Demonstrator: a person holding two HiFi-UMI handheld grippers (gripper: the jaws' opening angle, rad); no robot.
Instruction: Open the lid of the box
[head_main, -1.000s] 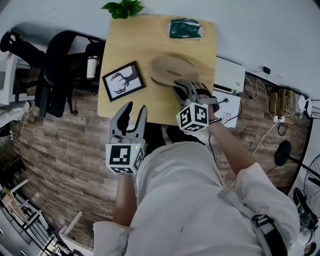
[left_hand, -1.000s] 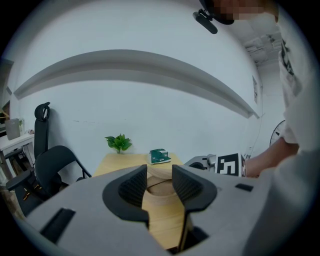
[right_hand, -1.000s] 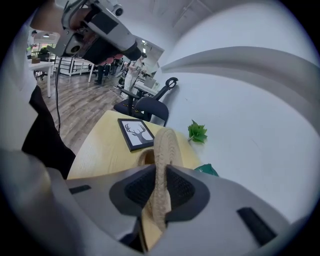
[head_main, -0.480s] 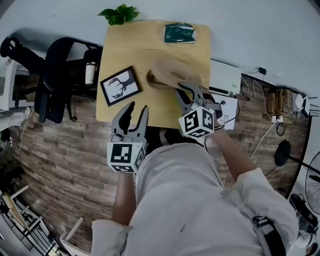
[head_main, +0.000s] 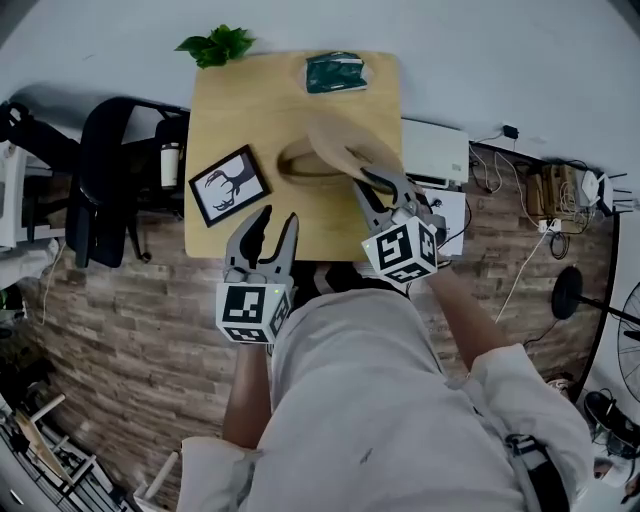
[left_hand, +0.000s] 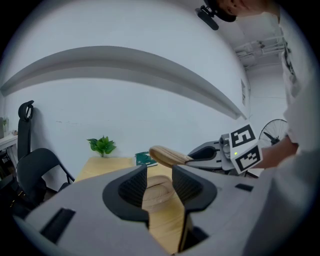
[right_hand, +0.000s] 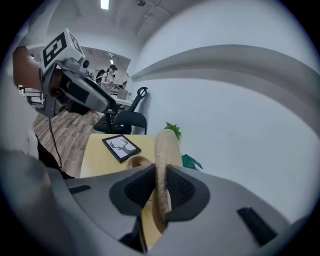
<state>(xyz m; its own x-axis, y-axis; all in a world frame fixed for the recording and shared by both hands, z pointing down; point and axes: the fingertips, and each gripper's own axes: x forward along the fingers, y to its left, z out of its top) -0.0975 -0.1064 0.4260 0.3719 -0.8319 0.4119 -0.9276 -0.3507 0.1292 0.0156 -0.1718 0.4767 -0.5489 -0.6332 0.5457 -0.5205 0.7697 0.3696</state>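
The right gripper (head_main: 366, 182) fingers clamp the rim of the round woven straw lid (head_main: 342, 148), tilted above the open woven box (head_main: 296, 166) on the light wooden bench (head_main: 225, 110). The left gripper (head_main: 272, 218), fingers apart and empty, hovers at the bench's near edge.

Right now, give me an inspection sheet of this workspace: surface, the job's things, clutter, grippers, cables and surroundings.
Surface: wooden table, light top.
Job's things: woven box stands open near the table's middle; its lid is raised off it and tilted.
Clutter: framed deer picture, green packet, small plant at the far left corner.
Grippers: right gripper shut on the lid's rim; left gripper open, empty, by the near edge.
Cables: loose cables on the floor right of the table.
Surroundings: black chair on the left, white appliance on the right, brick-pattern floor.
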